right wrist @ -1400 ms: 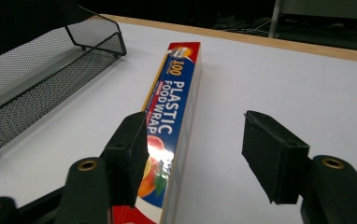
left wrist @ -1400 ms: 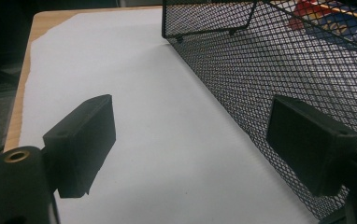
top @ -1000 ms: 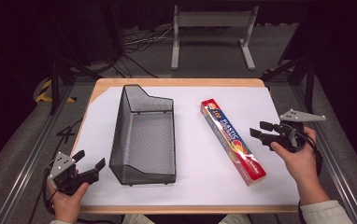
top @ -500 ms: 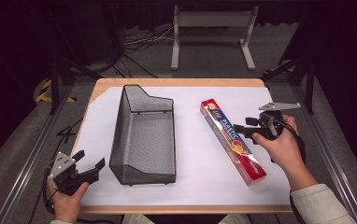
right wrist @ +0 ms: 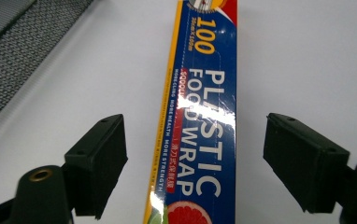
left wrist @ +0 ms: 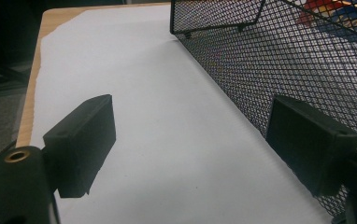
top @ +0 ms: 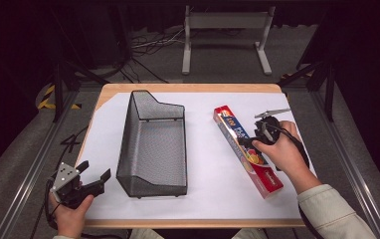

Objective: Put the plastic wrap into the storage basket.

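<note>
My right gripper [right wrist: 193,163] is poised over the plastic wrap box [right wrist: 200,116], its jaws apart on either side of the box and not touching it. They have just been opening, and the box now sits between them, so the grasp itself is not yet made. The box lies flat on the white paper [top: 213,174] that covers the worktop [top: 188,87], on its right half, running slantwise from the far middle toward the near right edge.

I judge the job to be at its start: the box has to be clamped, lifted and, most likely, carried to the wire basket [top: 153,144], which holds nothing. All of that is left.

My left gripper [top: 81,181] waits with jaws apart at the near left corner, just beside the basket's near end, holding nothing.

The box is long, slim and square-edged, of glossy printed card in blue, red and yellow that throws glare. The basket is black fine metal mesh, a deep trough with a stepped rim, stiff and see-through. The paper is matt and smooth over a pale wooden top.
</note>
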A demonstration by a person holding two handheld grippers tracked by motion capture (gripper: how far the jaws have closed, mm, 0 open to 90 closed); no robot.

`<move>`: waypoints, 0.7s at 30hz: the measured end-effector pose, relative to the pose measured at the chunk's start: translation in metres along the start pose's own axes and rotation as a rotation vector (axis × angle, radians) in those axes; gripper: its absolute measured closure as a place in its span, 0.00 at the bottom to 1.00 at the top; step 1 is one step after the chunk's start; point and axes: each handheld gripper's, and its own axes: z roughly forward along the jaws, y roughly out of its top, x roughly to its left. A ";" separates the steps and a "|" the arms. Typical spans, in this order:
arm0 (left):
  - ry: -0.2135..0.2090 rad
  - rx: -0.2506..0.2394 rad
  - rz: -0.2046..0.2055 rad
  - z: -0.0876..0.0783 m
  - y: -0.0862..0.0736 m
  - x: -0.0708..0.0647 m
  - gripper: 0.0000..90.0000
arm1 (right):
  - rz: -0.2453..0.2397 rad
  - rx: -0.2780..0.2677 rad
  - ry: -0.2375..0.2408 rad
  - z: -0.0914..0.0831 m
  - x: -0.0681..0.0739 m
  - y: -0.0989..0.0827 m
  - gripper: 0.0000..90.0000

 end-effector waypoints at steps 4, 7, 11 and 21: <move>0.001 0.001 0.003 0.000 0.000 0.000 0.18 | 0.019 0.037 -0.009 0.012 -0.004 -0.005 0.22; 0.004 0.012 0.004 0.002 -0.001 0.000 0.19 | 0.026 0.090 -0.020 0.020 -0.003 -0.008 0.22; 0.004 0.019 0.011 0.003 -0.001 -0.001 0.19 | 0.018 0.132 -0.023 0.025 -0.002 -0.009 0.20; 0.007 0.016 0.011 0.003 -0.001 -0.001 0.19 | 0.015 0.191 -0.038 0.038 0.000 -0.013 0.21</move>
